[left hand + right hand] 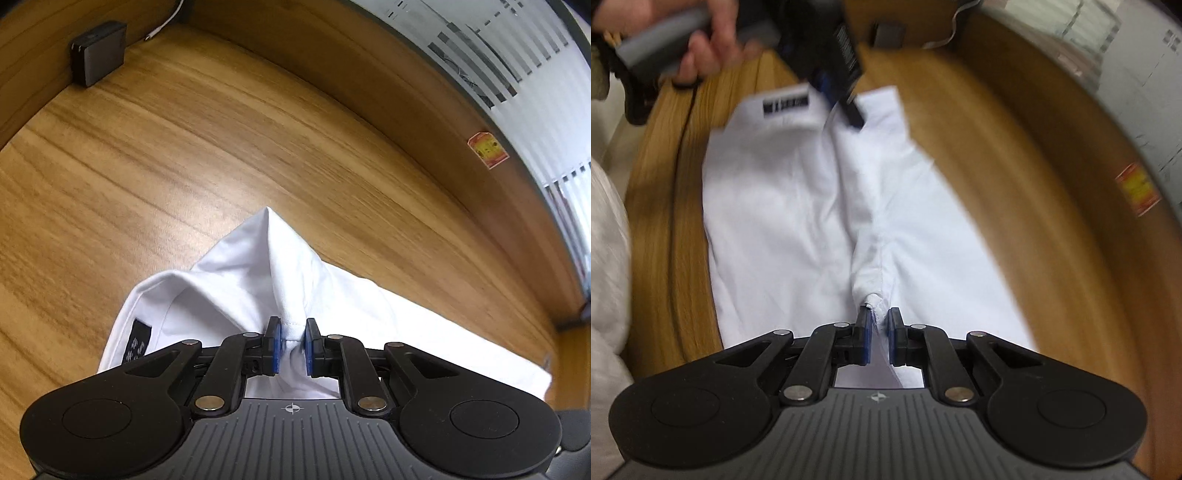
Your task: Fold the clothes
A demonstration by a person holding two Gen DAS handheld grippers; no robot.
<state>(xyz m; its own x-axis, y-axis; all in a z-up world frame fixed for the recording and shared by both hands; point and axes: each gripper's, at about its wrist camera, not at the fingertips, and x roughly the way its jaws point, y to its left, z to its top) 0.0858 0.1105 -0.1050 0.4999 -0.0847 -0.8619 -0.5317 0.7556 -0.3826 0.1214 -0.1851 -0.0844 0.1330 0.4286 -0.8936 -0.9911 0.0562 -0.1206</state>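
Shirt [783, 206]: white, thin, soft, light; drapes and creases freely, best taken at hems or seams. Lies spread on worktop [184, 147] ahead of both tools, label near far collar. Left tool [291, 345] pinched on a bunched ridge of cloth. Right tool [878, 339] nearly closed on a gathered fold.

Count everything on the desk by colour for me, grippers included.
White: 1, the shirt
Black: 3, the left gripper, the right gripper, the small box
Red and yellow: 1, the sticker
Total: 5
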